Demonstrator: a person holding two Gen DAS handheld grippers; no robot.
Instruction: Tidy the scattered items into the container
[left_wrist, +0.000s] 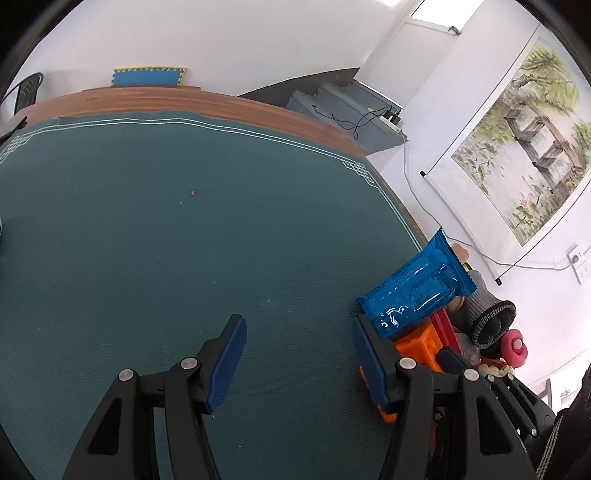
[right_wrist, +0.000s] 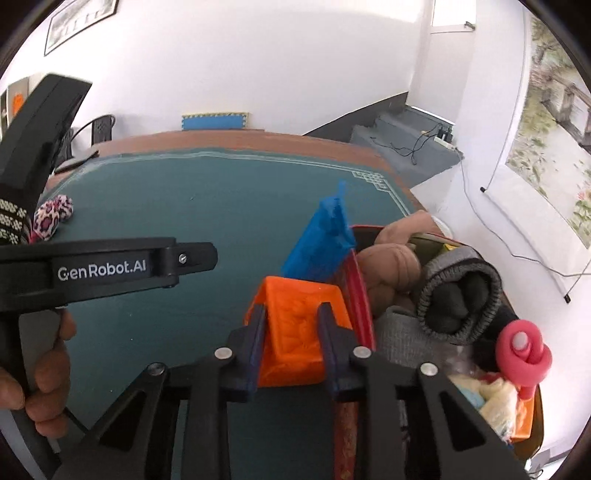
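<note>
Container (right_wrist: 360, 288) mostly hidden under rolled grey sock (right_wrist: 458, 295) and brown plush (right_wrist: 391, 266) at the table (left_wrist: 147, 240) right edge, right gripper (right_wrist: 291, 328) fingers clamped on orange block (right_wrist: 295, 332) just beside it, blue packet (left_wrist: 417, 291) propped behind, left gripper (left_wrist: 299, 354) fingers spread over bare green cloth.

White walls (left_wrist: 258, 37), hanging landscape scroll (left_wrist: 517, 147), grey stairs (left_wrist: 332, 99), perhaps a chair (left_wrist: 27, 88)
</note>
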